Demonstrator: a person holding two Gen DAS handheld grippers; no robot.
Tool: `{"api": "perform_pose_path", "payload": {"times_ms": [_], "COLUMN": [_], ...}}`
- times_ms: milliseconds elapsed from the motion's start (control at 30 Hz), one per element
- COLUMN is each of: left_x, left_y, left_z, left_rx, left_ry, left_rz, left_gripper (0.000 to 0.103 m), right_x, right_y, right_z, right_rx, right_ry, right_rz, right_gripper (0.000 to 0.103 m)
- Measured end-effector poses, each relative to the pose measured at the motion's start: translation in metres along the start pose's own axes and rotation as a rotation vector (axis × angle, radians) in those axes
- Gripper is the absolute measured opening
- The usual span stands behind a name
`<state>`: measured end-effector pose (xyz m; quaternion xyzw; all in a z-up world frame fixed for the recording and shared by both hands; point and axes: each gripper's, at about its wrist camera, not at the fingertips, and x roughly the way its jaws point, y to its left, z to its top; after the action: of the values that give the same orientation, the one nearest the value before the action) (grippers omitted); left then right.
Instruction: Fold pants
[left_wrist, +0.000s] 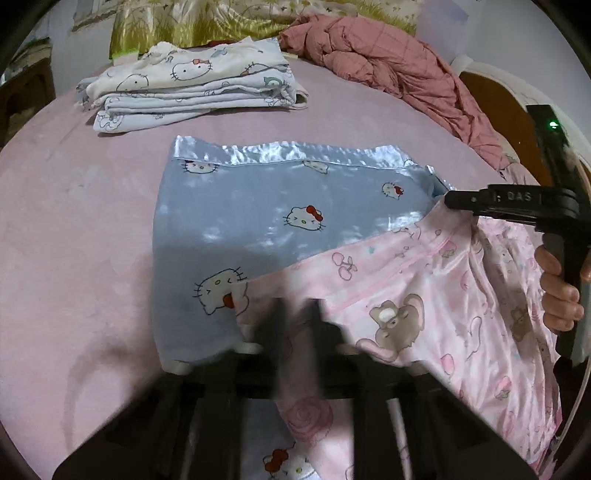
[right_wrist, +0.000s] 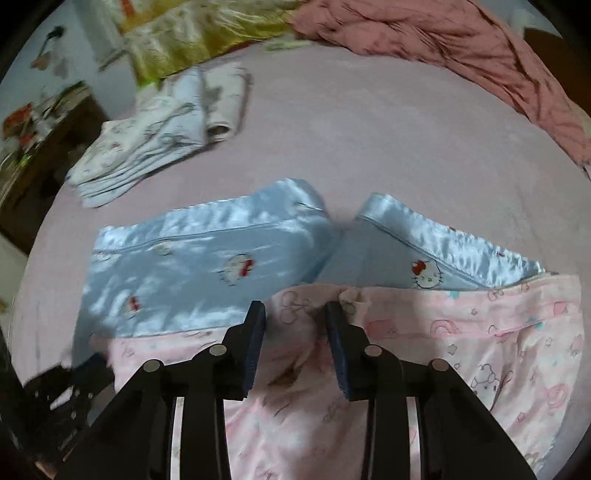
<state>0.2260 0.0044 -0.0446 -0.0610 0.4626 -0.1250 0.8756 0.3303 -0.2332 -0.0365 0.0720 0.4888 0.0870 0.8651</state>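
Observation:
Pink satin pants (left_wrist: 436, 295) with bear and cherry prints lie partly over a folded blue Hello Kitty satin garment (left_wrist: 258, 221) on the bed. My left gripper (left_wrist: 295, 314) is blurred; its dark fingers hold the near edge of the pink fabric. My right gripper shows in the left wrist view (left_wrist: 448, 201) with its tip at the pink waistband. In the right wrist view the right gripper (right_wrist: 295, 314) stands open with pink pants (right_wrist: 461, 350) between and under its fingers (right_wrist: 255, 343), and the blue garment (right_wrist: 207, 269) beyond.
A stack of folded white Hello Kitty clothes (left_wrist: 192, 88) sits at the back left of the lilac bed sheet (left_wrist: 74, 240). A crumpled dusty-pink quilt (left_wrist: 388, 62) and a yellow-green floral pillow (left_wrist: 207, 26) lie behind. A dark wooden cabinet (right_wrist: 40, 155) stands left.

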Motion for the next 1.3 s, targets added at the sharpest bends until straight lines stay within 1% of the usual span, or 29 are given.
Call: {"api": "perform_pose_path", "payload": {"times_ms": [100,133,167,200,300,367,433,467,500,567,600,633,700,800,867,967,1100,1200,1267,1300], "left_x": [-0.009,-0.015,-0.022,-0.031,-0.054,-0.069,-0.086,-0.092,-0.098,-0.108,-0.113,-0.116,-0.116,-0.109,-0.098,-0.076,-0.049,-0.026,-0.016,-0.013], "left_y": [-0.001,-0.002,-0.001,0.0,0.005,0.009,0.017,0.022,0.026,0.039,0.05,0.059,0.08,0.102,0.111,0.115,0.118,0.122,0.121,0.12], "left_z": [0.004,0.005,0.006,0.008,0.018,0.024,0.031,0.037,0.042,0.049,0.052,0.054,0.06,0.066,0.071,0.076,0.073,0.069,0.067,0.066], "left_rx": [0.011,0.019,0.024,0.021,0.011,0.016,0.008,0.01,0.014,0.013,-0.006,-0.028,-0.072,-0.097,-0.1,-0.092,-0.079,-0.08,-0.076,-0.071], "left_ry": [-0.039,-0.056,-0.082,-0.115,-0.177,-0.216,-0.242,-0.254,-0.274,-0.313,-0.329,-0.333,-0.323,-0.313,-0.3,-0.279,-0.261,-0.203,-0.17,-0.166], "left_rz": [-0.02,-0.016,-0.01,-0.006,0.016,0.041,0.068,0.075,0.098,0.148,0.159,0.159,0.169,0.208,0.241,0.259,0.237,0.213,0.217,0.224], "left_gripper": [0.0,0.0,0.0,0.0,0.0,0.0,0.0,0.0,0.0,0.0,0.0,0.0,0.0,0.0,0.0,0.0,0.0,0.0,0.001,0.002], "right_x": [0.004,0.004,0.005,0.005,-0.008,-0.023,-0.037,-0.044,-0.051,-0.069,-0.075,-0.078,-0.072,-0.051,-0.036,-0.012,0.018,0.033,0.042,0.043], "right_y": [-0.003,-0.002,0.0,0.001,0.004,0.012,0.022,0.028,0.036,0.057,0.065,0.073,0.084,0.105,0.116,0.127,0.129,0.122,0.118,0.117], "right_z": [0.002,0.003,0.004,0.006,0.003,-0.002,-0.005,-0.003,0.0,0.004,0.006,0.01,0.017,0.031,0.038,0.046,0.056,0.059,0.061,0.061], "right_rx": [0.003,0.0,0.001,0.009,0.069,0.085,0.089,0.069,0.036,-0.043,-0.064,-0.069,-0.059,-0.044,-0.03,-0.018,-0.019,-0.016,-0.017,-0.017], "right_ry": [-0.005,-0.015,-0.024,-0.028,-0.091,-0.146,-0.17,-0.173,-0.186,-0.255,-0.276,-0.29,-0.284,-0.264,-0.278,-0.289,-0.281,-0.264,-0.251,-0.256], "right_rz": [-0.003,0.001,0.004,0.007,0.042,0.083,0.135,0.151,0.153,0.119,0.123,0.155,0.187,0.191,0.188,0.145,0.069,0.052,0.034,0.018], "right_gripper": [0.035,0.032,0.007,0.003,0.003,0.003,0.003,0.003,0.003,0.003,0.003,0.003,0.003,0.003,0.003,0.003,0.003,0.003,0.003,0.003]}}
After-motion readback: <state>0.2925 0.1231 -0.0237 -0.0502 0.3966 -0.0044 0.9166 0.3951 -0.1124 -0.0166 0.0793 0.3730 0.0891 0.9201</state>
